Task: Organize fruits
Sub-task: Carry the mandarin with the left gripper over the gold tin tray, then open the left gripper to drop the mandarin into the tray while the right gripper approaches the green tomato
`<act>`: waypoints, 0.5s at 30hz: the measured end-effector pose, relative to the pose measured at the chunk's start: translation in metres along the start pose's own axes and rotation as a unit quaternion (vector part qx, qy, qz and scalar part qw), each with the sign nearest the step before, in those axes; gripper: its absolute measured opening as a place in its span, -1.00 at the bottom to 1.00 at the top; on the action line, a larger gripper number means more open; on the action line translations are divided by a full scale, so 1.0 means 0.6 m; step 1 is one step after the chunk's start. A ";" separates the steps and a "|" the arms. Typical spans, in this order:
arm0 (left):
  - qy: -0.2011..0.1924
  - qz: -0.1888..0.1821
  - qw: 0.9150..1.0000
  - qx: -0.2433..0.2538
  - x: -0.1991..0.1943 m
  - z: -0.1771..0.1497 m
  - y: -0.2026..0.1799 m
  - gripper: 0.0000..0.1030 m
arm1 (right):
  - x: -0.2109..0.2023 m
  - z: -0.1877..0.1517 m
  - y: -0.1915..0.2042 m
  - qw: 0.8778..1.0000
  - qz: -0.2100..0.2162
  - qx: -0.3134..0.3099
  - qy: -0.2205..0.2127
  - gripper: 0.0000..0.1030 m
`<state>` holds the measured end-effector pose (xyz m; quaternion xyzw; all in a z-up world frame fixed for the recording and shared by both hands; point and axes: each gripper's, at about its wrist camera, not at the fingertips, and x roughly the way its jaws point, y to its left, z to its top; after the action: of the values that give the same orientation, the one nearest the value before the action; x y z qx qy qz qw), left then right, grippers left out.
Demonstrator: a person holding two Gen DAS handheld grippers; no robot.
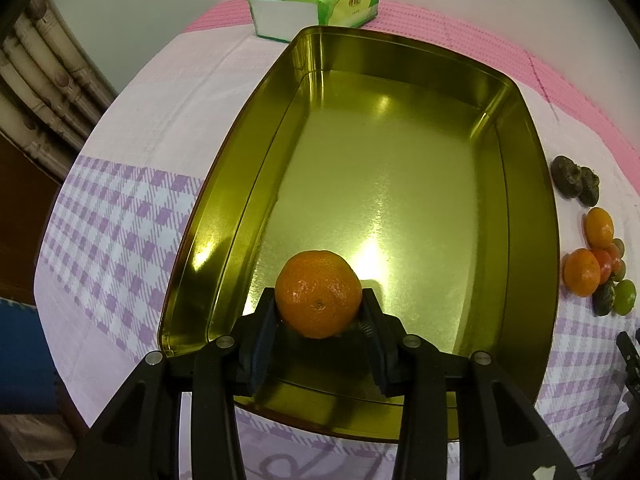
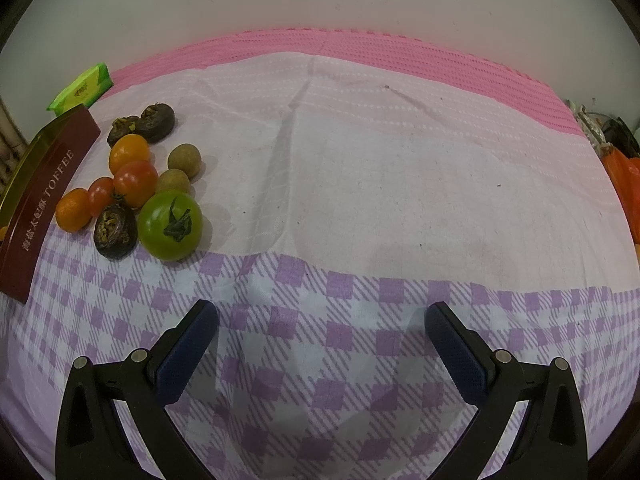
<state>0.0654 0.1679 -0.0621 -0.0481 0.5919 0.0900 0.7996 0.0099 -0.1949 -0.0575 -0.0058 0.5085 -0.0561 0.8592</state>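
Observation:
My left gripper (image 1: 319, 297) is shut on an orange tangerine (image 1: 319, 294), both pads pressed to its sides. It hangs low over the near end of the gold tin tray (image 1: 400, 168), which holds nothing else. The other fruit lies in a pile (image 1: 592, 264) on the cloth to the right of the tin. In the right wrist view the pile shows a green tomato (image 2: 171, 225), red tomatoes (image 2: 135, 183), small oranges (image 2: 129, 153), brown round fruits (image 2: 184, 160) and dark wrinkled ones (image 2: 114, 232). My right gripper (image 2: 322, 312) stands open over bare cloth, right of the pile.
A green tissue pack (image 1: 316, 4) lies behind the tin at the table's far edge. The tin's dark red outer wall (image 2: 44, 196) borders the pile on the left. Orange bags (image 2: 628, 184) sit at the far right edge. The purple checked cloth (image 2: 360, 320) covers the table.

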 end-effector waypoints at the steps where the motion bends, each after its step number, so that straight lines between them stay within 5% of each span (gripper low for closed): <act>1: -0.001 -0.003 1.000 -0.001 -0.001 0.000 0.001 -0.25 | 0.001 0.002 0.000 1.000 0.000 0.000 0.001 1.00; 15: -0.049 -0.024 0.998 0.013 -0.045 -0.005 -0.007 0.28 | 0.003 0.012 0.001 1.000 -0.003 0.007 0.016 1.00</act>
<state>0.0558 0.1607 -0.0374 -0.0475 0.5520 0.0658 0.8299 0.0170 -0.1950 -0.0560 -0.0005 0.5219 -0.0623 0.8507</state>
